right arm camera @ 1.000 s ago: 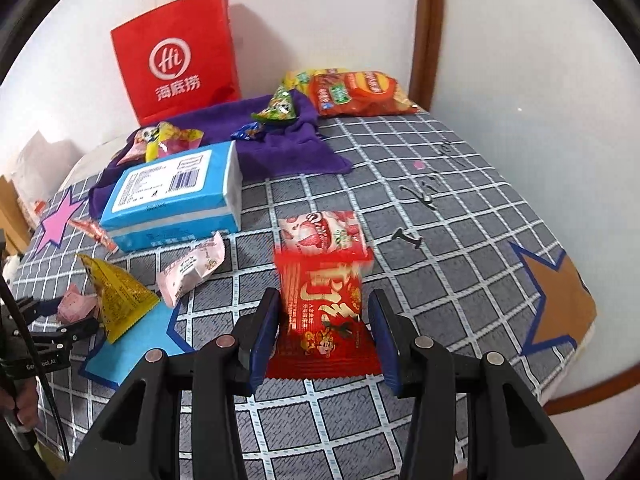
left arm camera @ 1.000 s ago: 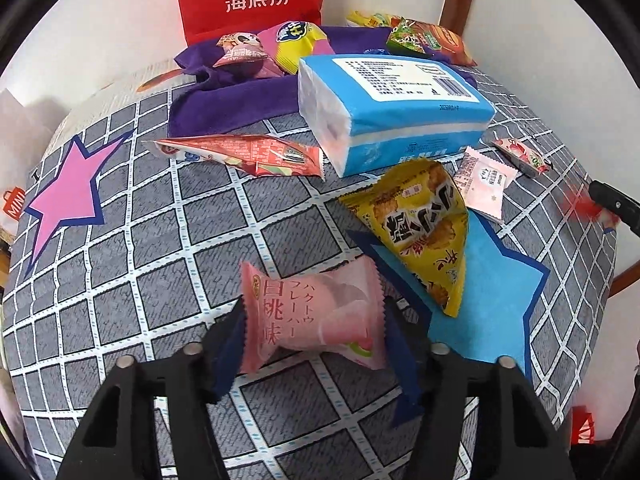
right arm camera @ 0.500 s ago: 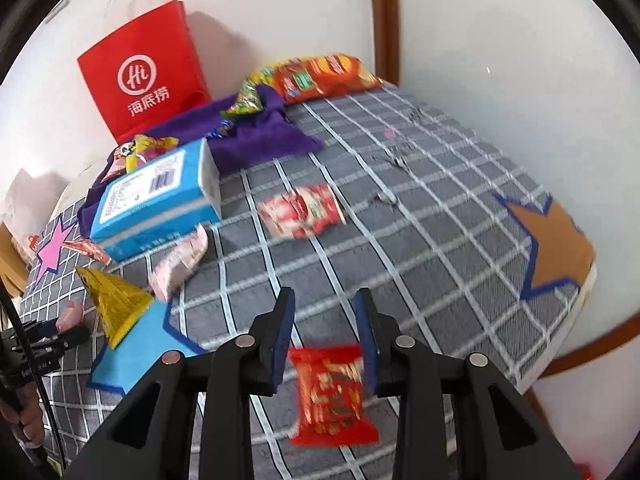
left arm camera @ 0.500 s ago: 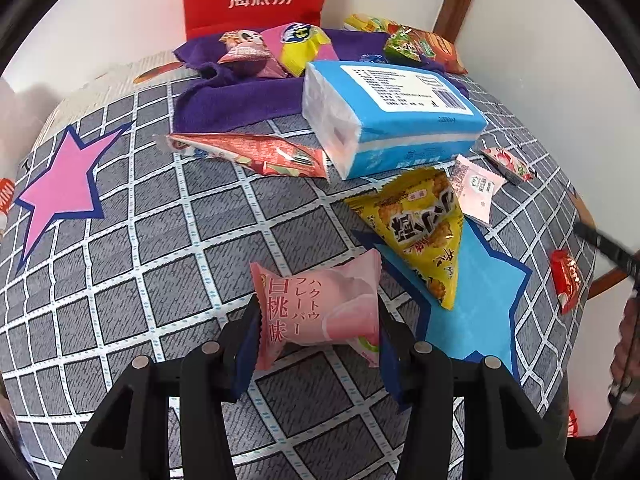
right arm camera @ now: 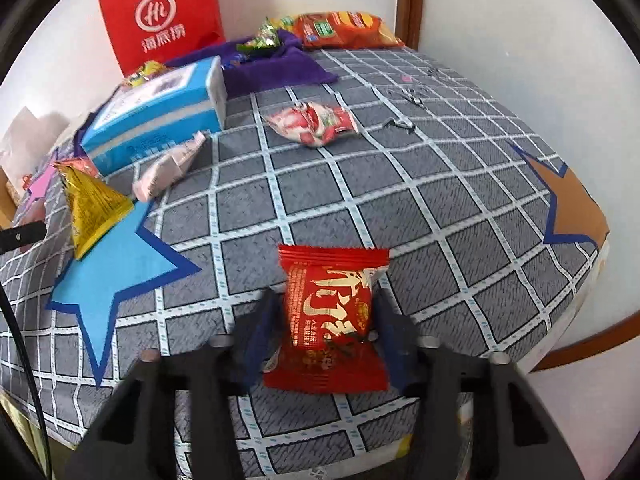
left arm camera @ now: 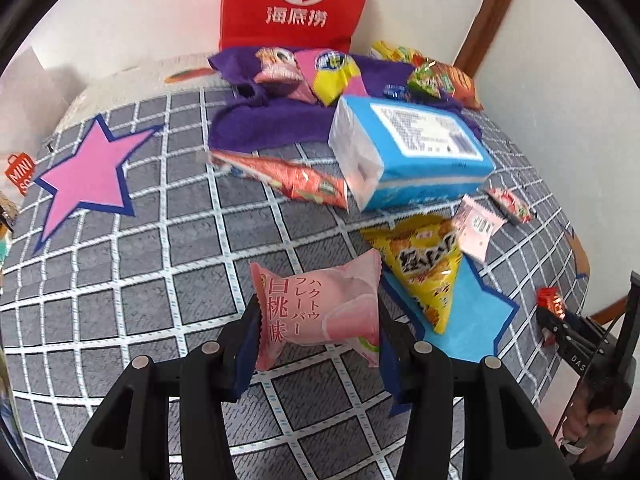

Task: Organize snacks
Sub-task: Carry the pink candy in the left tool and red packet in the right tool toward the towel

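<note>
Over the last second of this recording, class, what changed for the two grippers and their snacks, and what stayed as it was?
The left gripper closed in on the pink peach packet and now holds it. The right gripper kept the red packet between its fingers; half a second ago the packet hung lower, and the jaws are closing now. The blue tissue pack, yellow triangular bag and red paper bag stayed put.

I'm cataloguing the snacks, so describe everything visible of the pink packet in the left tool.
The pink packet is a small pillow-shaped snack pack of glossy plastic film, puffed in the middle, with crimped, serrated seals at both ends. It bears red and dark Japanese and Chinese lettering, a small round mark at one corner, and a pale peach picture toward the right end. It sits crosswise between the fingers of the left tool, whose blue pads press its two ends, lifted above the grey checked cloth. Nothing else touches it.
</note>
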The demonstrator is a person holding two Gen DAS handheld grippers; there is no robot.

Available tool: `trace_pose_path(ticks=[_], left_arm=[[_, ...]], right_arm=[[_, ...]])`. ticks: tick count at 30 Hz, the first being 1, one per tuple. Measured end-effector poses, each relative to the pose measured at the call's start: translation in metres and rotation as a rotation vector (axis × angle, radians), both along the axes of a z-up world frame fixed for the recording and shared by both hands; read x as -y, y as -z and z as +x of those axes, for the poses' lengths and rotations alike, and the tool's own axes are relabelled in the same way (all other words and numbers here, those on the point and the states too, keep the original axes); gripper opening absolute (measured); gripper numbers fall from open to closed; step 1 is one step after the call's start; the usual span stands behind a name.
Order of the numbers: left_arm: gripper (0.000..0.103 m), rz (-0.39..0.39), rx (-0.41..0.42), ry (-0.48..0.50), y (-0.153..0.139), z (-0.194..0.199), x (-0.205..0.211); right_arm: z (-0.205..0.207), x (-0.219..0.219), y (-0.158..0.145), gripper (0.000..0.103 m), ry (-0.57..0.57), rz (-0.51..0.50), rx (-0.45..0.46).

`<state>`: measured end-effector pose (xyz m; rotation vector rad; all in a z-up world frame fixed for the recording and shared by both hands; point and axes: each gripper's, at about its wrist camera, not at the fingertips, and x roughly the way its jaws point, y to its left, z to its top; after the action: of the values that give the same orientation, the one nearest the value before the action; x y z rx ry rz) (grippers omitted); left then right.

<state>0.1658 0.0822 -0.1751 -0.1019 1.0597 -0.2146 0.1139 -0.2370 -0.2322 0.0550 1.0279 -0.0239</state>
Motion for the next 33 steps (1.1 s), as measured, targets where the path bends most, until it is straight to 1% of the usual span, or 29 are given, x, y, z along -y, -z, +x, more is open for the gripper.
trace_pose_path(ticks=[3,8,15,18,23,30,33], left_arm=[[0.048,-0.001,0.018,-0.011,-0.01,-0.002,0.001],[0.048,-0.007,0.054,-0.023,-0.032,-0.005,0.003],[0.048,-0.022,0.106,-0.036,-0.064,0.003,0.009],[0.048,-0.025,0.121,-0.039,-0.074,0.011,0.013],[0.048,-0.018,0.141,-0.047,-0.087,0.028,0.017],[0.048,-0.04,0.174,-0.039,-0.102,0.052,0.02],[0.048,-0.035,0.188,-0.04,-0.107,0.063,0.022]], right_arm=[[0.003,0.002,-0.008,0.038,-0.009,0.005,0.014],[0.012,0.003,-0.038,0.038,-0.023,0.024,0.065],[0.039,-0.003,-0.084,0.038,-0.069,0.061,0.133],[0.055,-0.006,-0.098,0.039,-0.08,0.065,0.146],[0.081,-0.013,-0.116,0.039,-0.108,0.067,0.175],[0.114,-0.023,-0.134,0.039,-0.132,0.086,0.2],[0.129,-0.028,-0.142,0.039,-0.147,0.087,0.216]])
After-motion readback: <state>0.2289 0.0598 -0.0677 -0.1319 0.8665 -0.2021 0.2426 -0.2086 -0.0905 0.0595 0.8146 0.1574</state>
